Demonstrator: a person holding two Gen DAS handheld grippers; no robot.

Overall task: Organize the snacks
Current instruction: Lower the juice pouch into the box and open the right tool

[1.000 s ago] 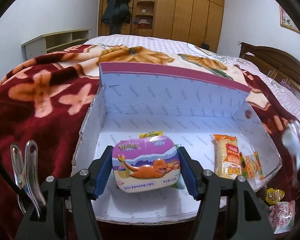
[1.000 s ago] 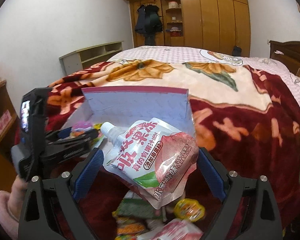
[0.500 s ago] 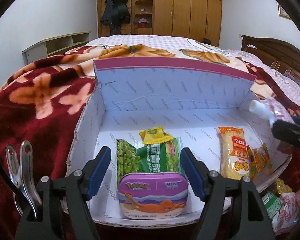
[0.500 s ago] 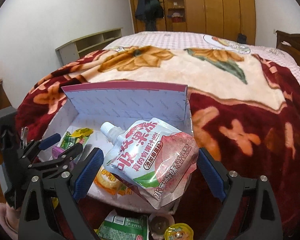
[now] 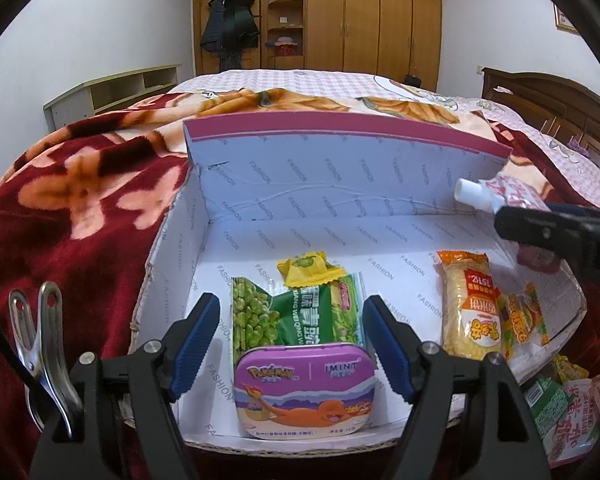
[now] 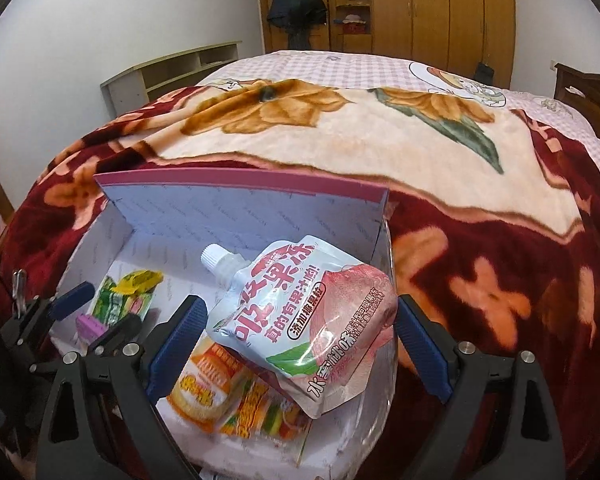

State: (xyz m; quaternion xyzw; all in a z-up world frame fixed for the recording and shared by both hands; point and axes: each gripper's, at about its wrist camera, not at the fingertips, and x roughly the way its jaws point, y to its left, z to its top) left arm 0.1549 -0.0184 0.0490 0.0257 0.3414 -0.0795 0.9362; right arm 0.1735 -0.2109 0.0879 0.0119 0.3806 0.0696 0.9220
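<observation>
Left wrist view: left gripper (image 5: 292,334) jaws opening, nothing pinched; purple tin (image 5: 306,390) lies free on the box (image 5: 312,176) floor, near edge (green pea bag (image 5: 296,316) behind it).
Right wrist view: right gripper (image 6: 296,344) clamps the jelly pouch (image 6: 300,320) above the box's right end.

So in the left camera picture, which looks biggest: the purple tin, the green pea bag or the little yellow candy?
1. Purple tin, though it's nearest the camera, so unsure.
2. Green pea bag, similar, partly hidden.
3. Yellow candy, clearly smallest.
</observation>
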